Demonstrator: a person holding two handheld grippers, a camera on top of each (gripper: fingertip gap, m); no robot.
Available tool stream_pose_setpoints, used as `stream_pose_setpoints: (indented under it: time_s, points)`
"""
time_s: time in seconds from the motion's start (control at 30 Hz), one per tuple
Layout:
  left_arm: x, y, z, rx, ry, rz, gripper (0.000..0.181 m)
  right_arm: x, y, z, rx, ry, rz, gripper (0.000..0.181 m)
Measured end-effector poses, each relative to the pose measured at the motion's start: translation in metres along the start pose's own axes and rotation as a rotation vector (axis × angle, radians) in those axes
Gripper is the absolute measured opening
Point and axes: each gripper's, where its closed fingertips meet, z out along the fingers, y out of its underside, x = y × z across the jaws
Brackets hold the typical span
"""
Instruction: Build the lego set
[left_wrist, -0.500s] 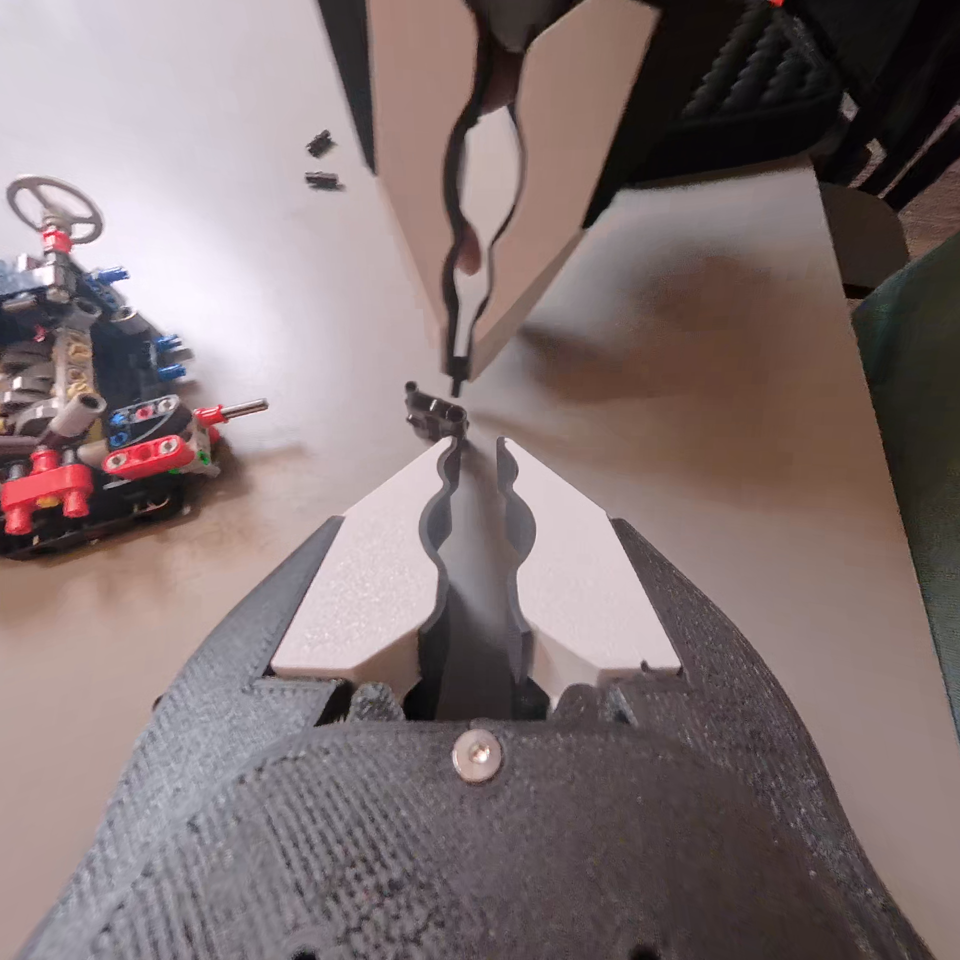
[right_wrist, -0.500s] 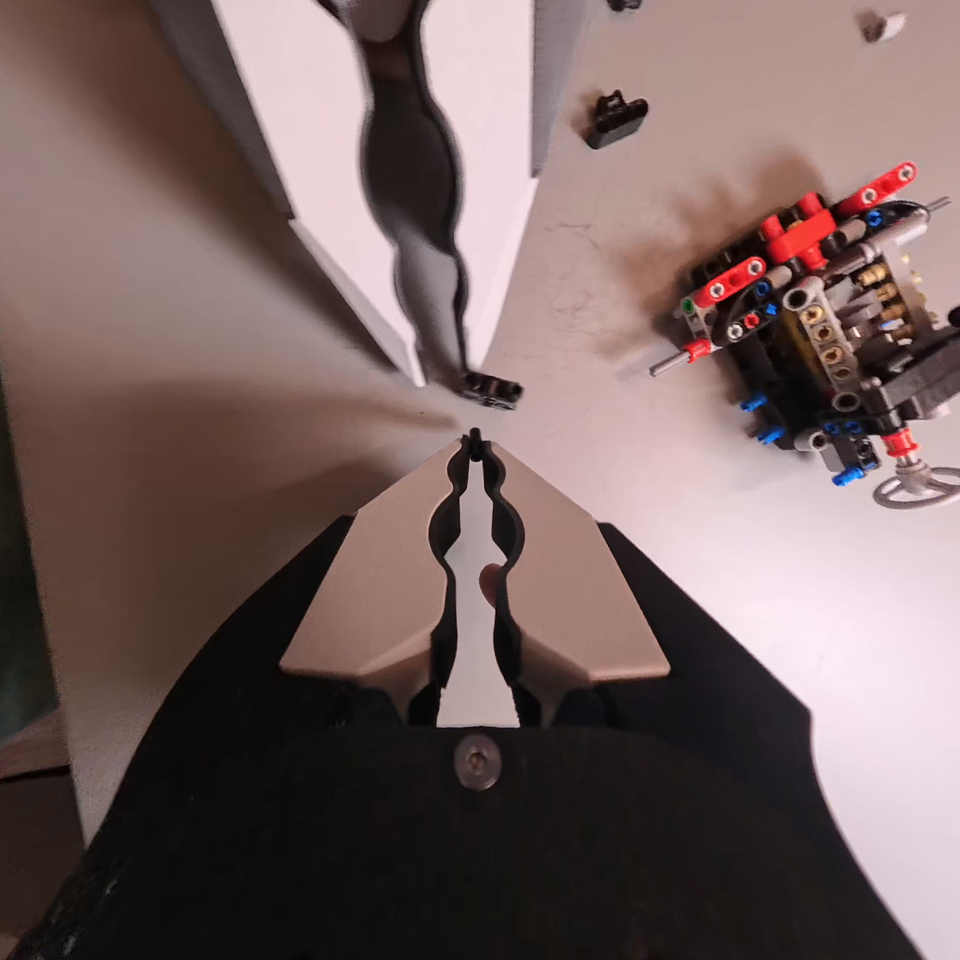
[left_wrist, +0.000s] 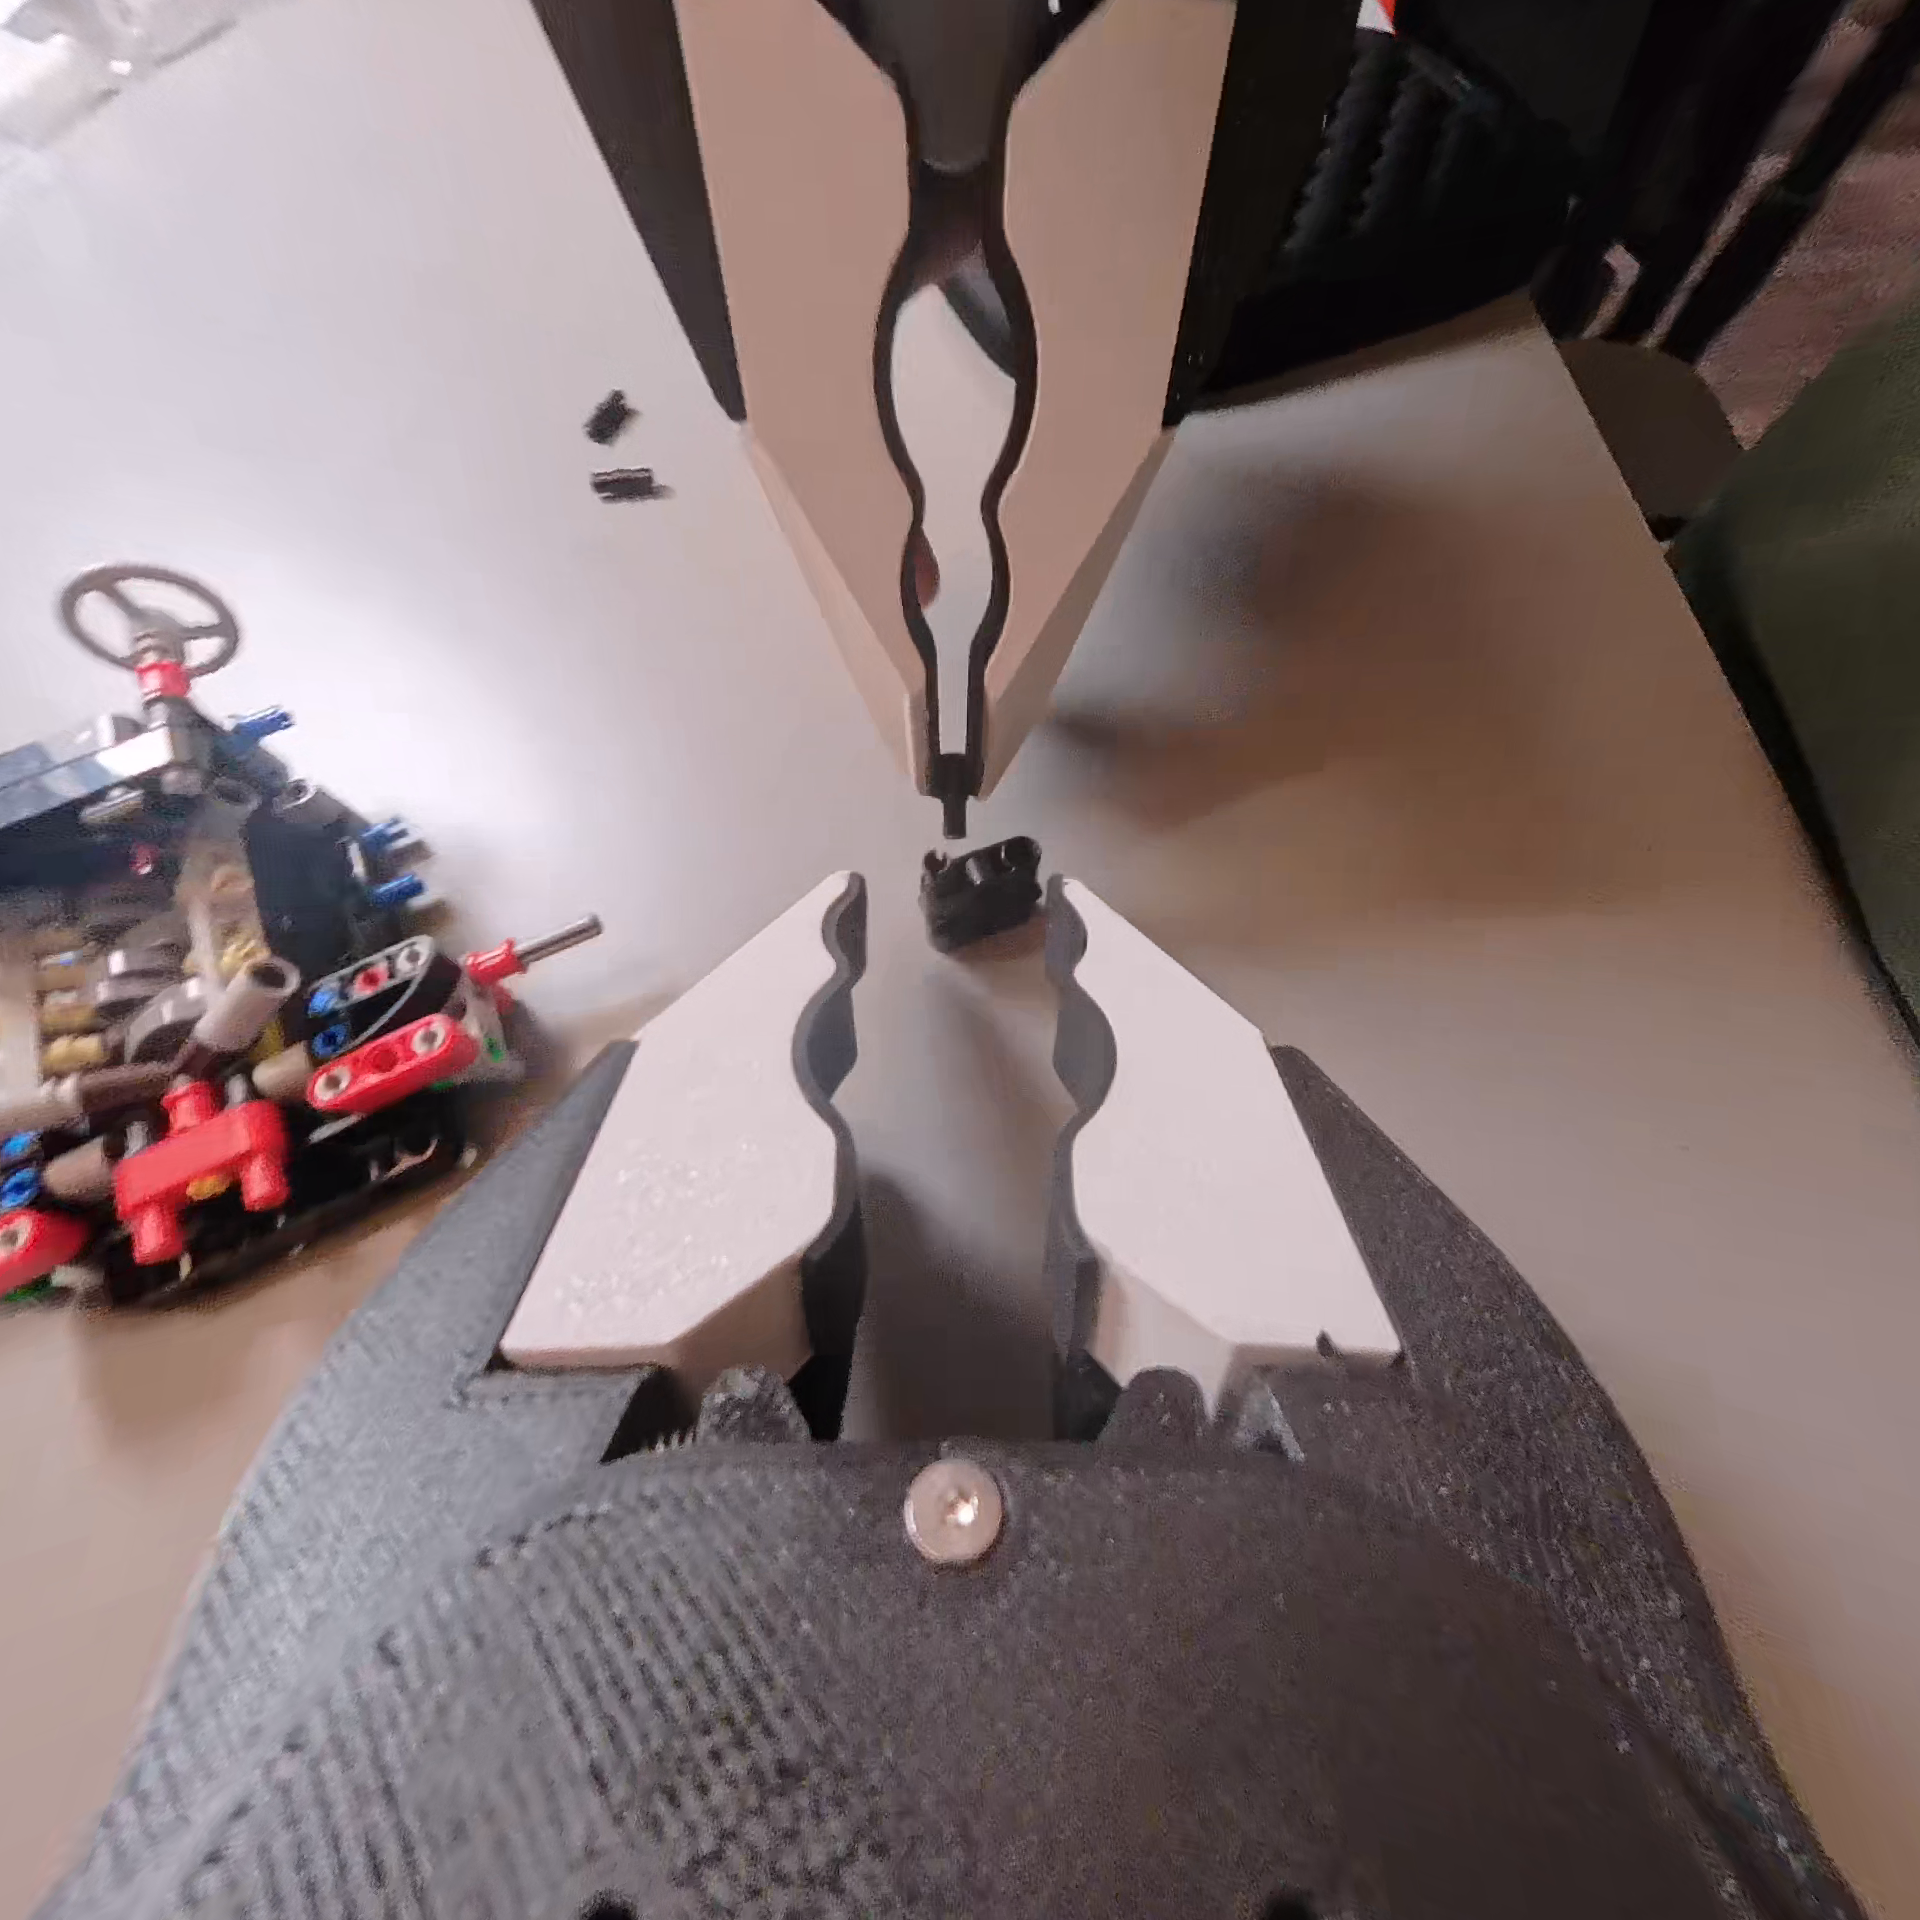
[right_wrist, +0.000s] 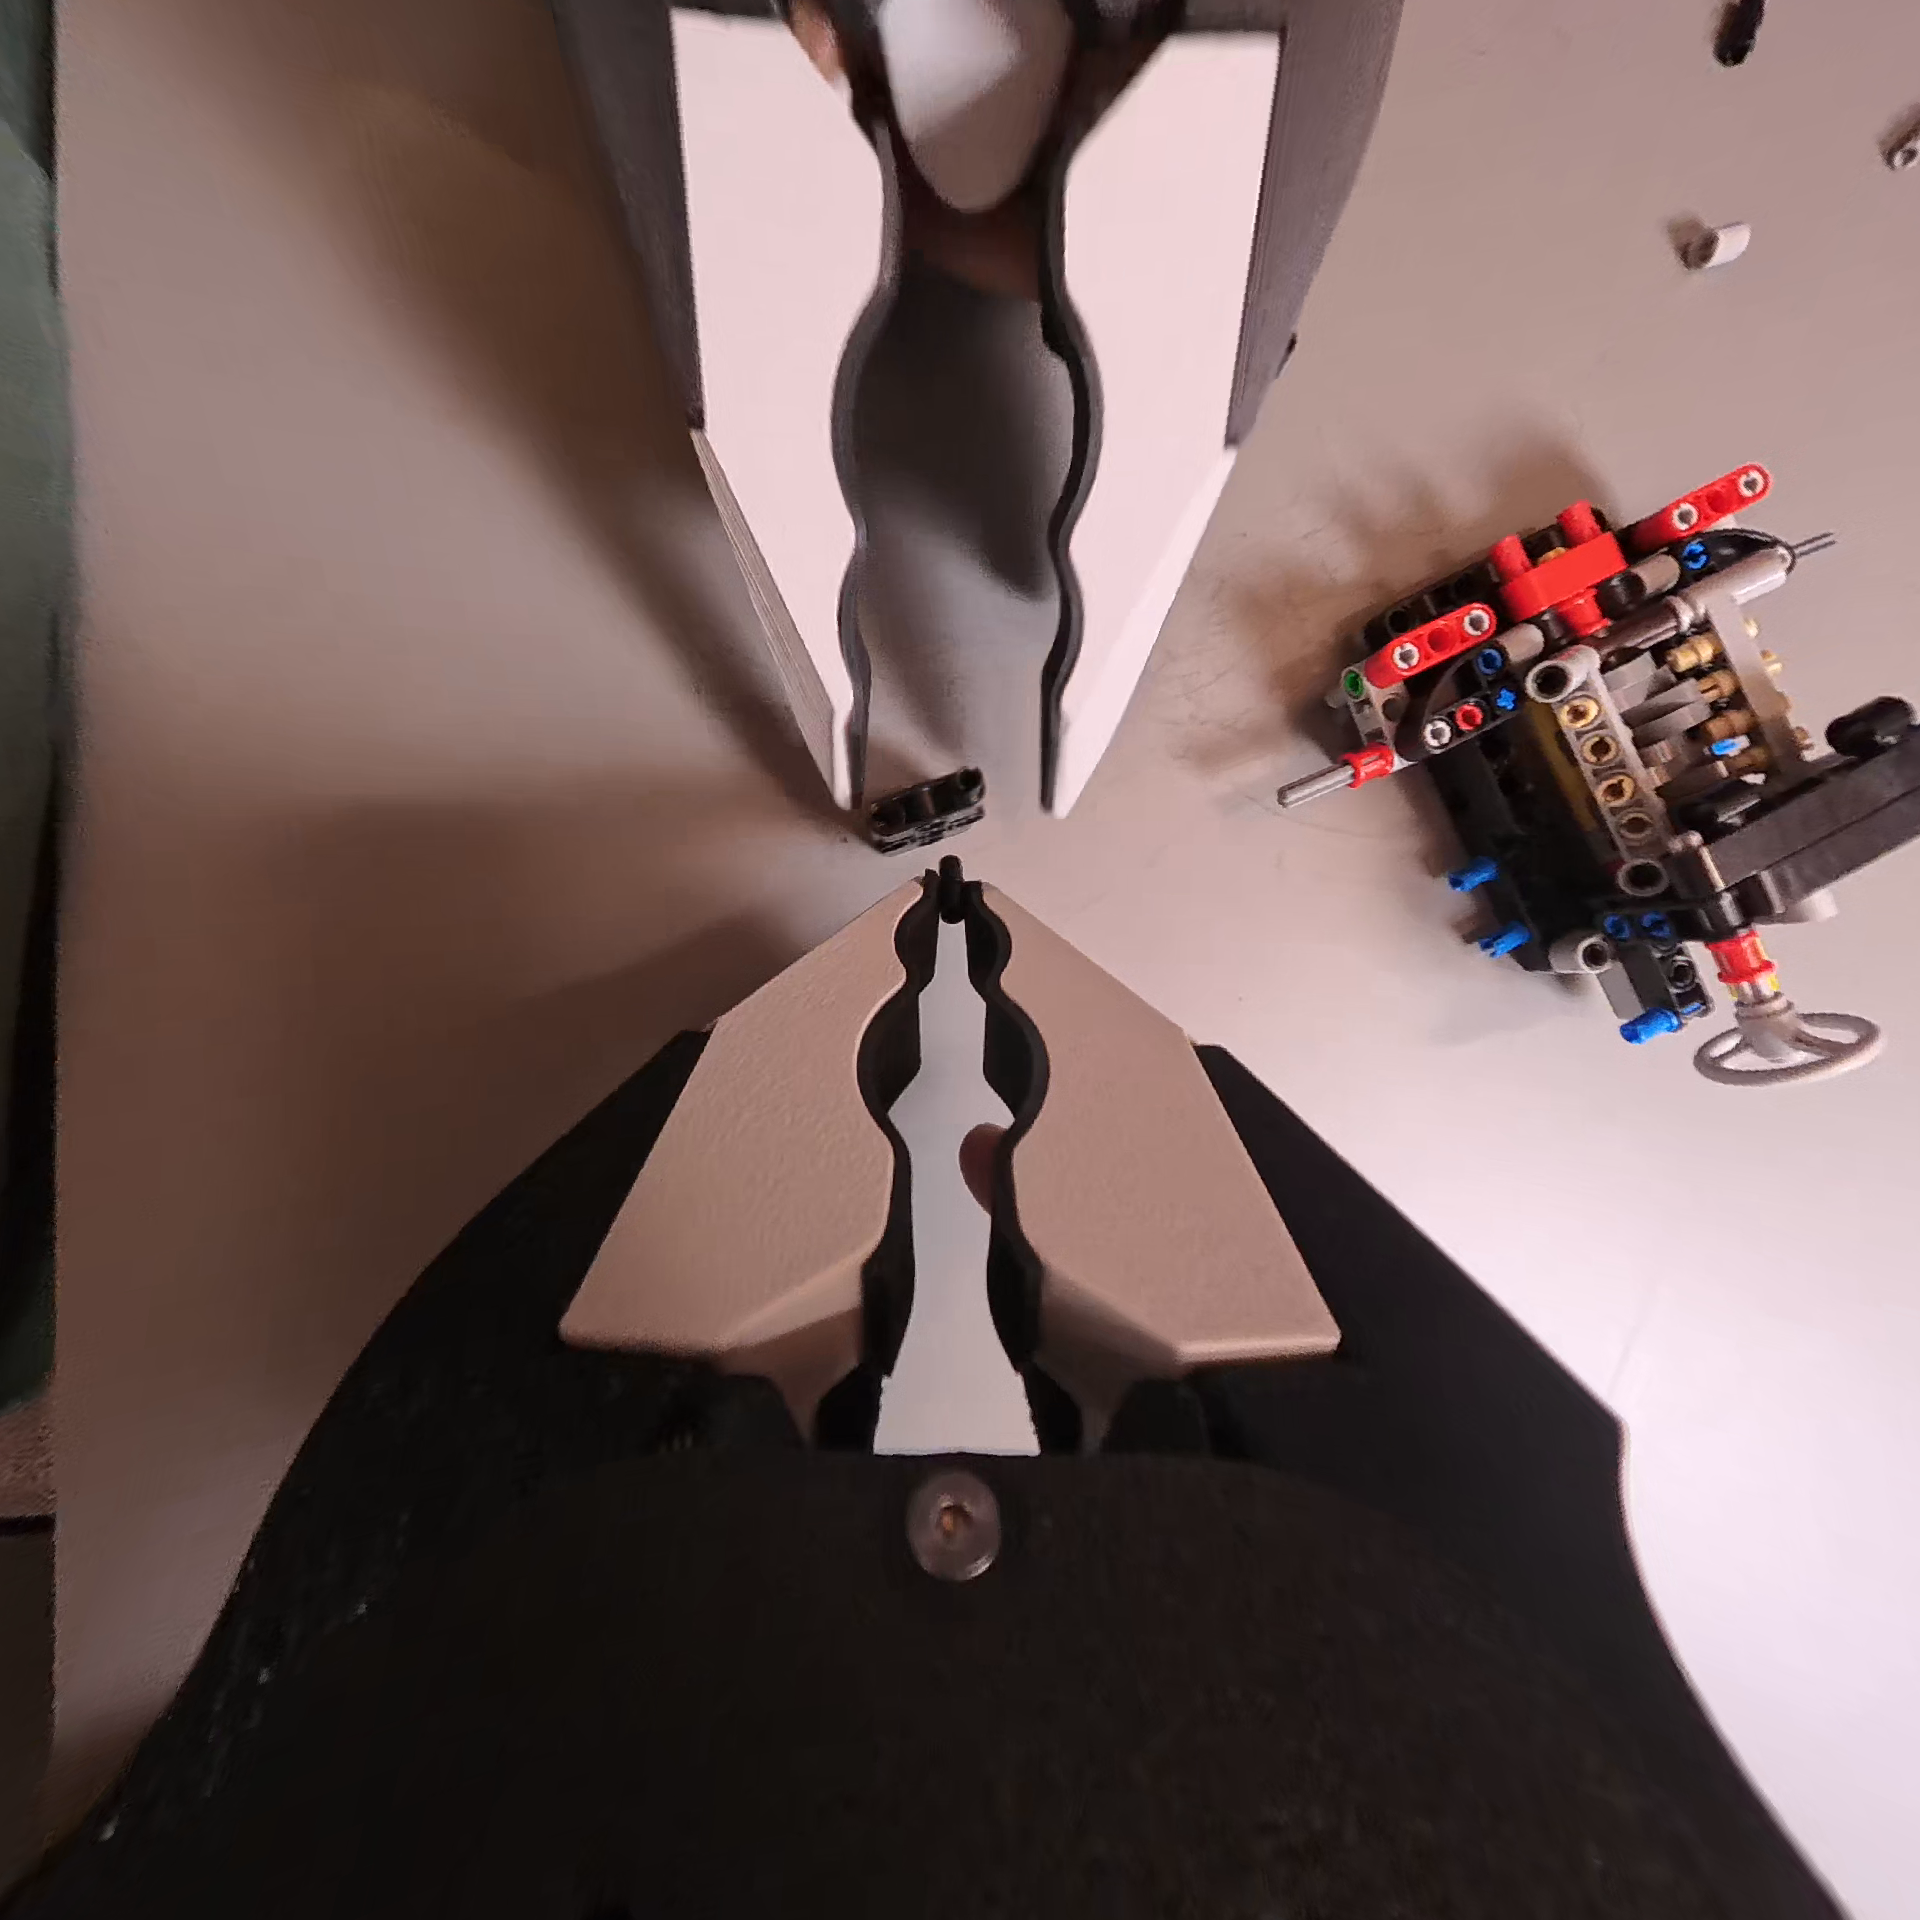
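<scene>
A small black connector piece (left_wrist: 982, 906) lies on the beige table between the tips of my left gripper (left_wrist: 956, 902), which is open around it without touching. My right gripper (left_wrist: 951, 774) comes in from the far side, shut on a small black pin (left_wrist: 951, 816) held just above the piece. In the right wrist view the right gripper (right_wrist: 949, 902) pinches the pin (right_wrist: 949, 873) at its tips, the black piece (right_wrist: 928, 810) lies just beyond, and the open left gripper (right_wrist: 948, 812) faces it. The partly built lego model (left_wrist: 208, 1049) stands to the left.
The model (right_wrist: 1621, 748), with a grey steering wheel, is right of the grippers in the right wrist view. Two loose black pins (left_wrist: 623, 457) lie farther back; small grey pieces (right_wrist: 1709, 244) lie at the far right. The table edge (left_wrist: 1662, 748) runs beside a dark green seat (left_wrist: 1829, 727). Left and right tips are no more than a few centimetres apart.
My left gripper has opened wider and its tips now flank the black piece. My right gripper has turned more square-on, still holding the pin just above the piece.
</scene>
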Motion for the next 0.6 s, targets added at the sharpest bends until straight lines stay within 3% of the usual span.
stream_pose_setpoints:
  time_s: [0.07, 0.4, 0.6]
  points:
    - [0.001, 0.002, 0.005, -0.026, 0.018, 0.001, 0.023, -0.003, -0.001, -0.006, -0.006, -0.012, -0.011, 0.003]
    - [-0.008, 0.000, 0.009, -0.043, -0.137, -0.065, 0.022, -0.005, -0.009, -0.014, -0.167, 0.037, -0.143, 0.003]
    - [-0.001, 0.000, 0.006, -0.040, -0.136, -0.110, 0.028, -0.004, -0.010, -0.009, -0.242, 0.050, -0.176, 0.003]
